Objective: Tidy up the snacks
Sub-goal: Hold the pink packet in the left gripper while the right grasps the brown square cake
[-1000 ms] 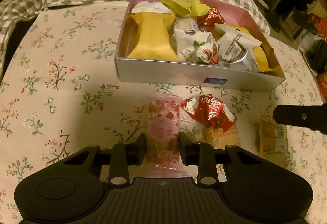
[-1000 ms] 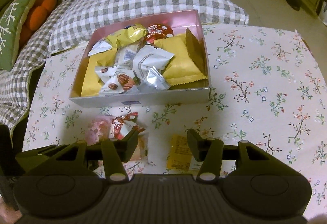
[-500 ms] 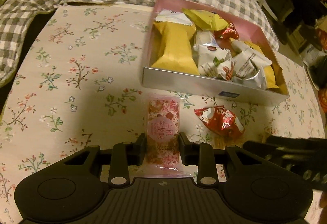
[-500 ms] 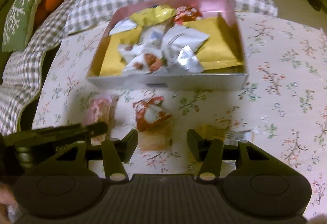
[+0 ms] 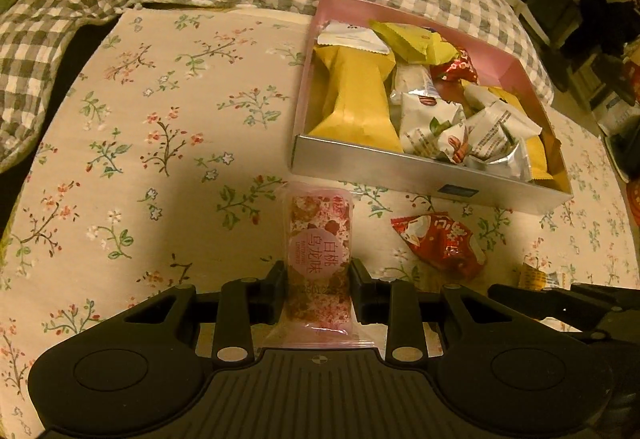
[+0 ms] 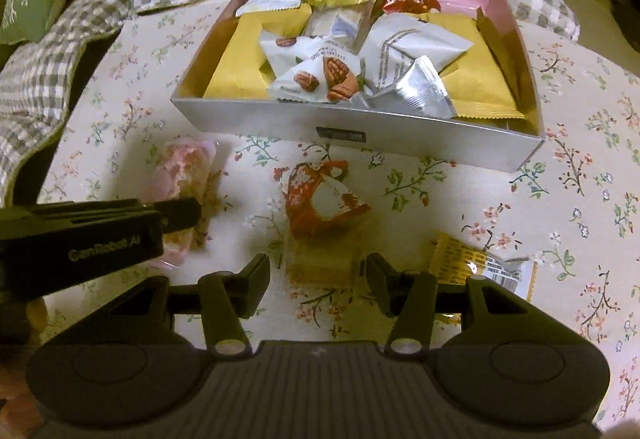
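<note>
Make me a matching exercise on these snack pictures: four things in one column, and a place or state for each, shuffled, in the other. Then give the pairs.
Things:
1. pink peach-print snack
2. red wrapped snack
3. pale square snack
4. pecan-print packet

Places or states:
A. inside the box, near its front wall
B. clamped between the left gripper's fingers
C. on the floral cloth between the right gripper's open fingers
D. loose on the cloth just in front of the box

Pairs: 1-B, 2-D, 3-C, 4-A
</note>
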